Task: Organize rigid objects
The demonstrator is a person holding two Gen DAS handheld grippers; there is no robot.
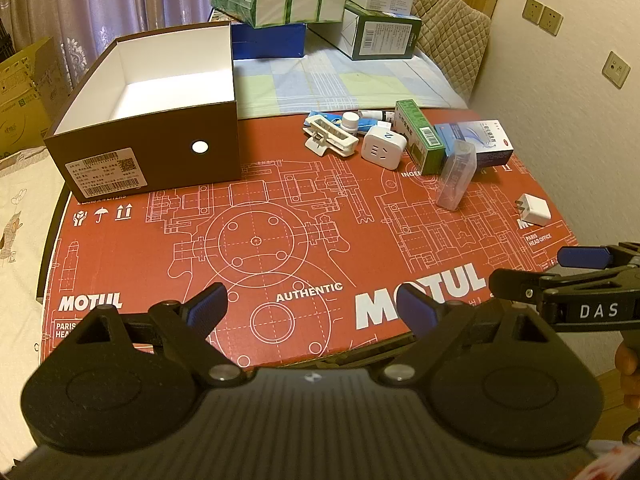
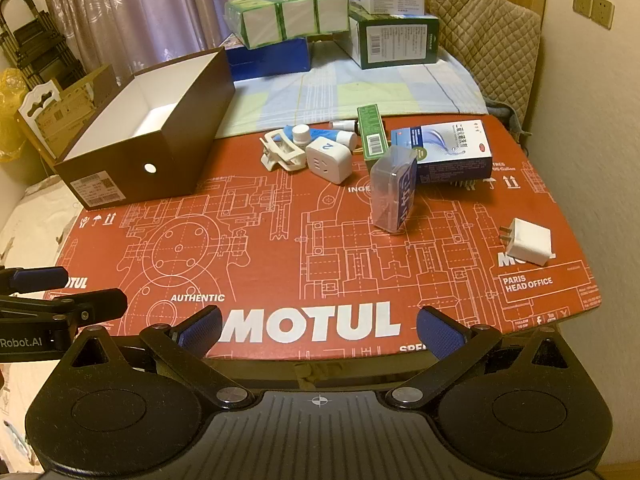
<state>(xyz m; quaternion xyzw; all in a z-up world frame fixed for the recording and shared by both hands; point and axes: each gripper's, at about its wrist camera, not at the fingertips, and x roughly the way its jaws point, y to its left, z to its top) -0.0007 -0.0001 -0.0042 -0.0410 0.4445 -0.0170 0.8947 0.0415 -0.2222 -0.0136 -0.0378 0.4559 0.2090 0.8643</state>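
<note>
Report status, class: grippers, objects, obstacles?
Left gripper and right gripper open, empty. Brown box empty; clutter including white plug adapter unsorted. Nothing blocking.

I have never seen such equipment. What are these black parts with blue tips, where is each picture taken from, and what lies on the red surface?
No robot is here: a person holds a hand-held claw in each hand, with a camera looking along its fingers. One picture comes from the left claw, the other from the right claw; each also sees the other at its edge. Both are open and hold nothing. On the red cardboard stand an empty brown box and a cluster: a white clip, a white socket adapter, a green carton, a blue medicine box, a clear plastic case. A white charger lies apart.
</note>
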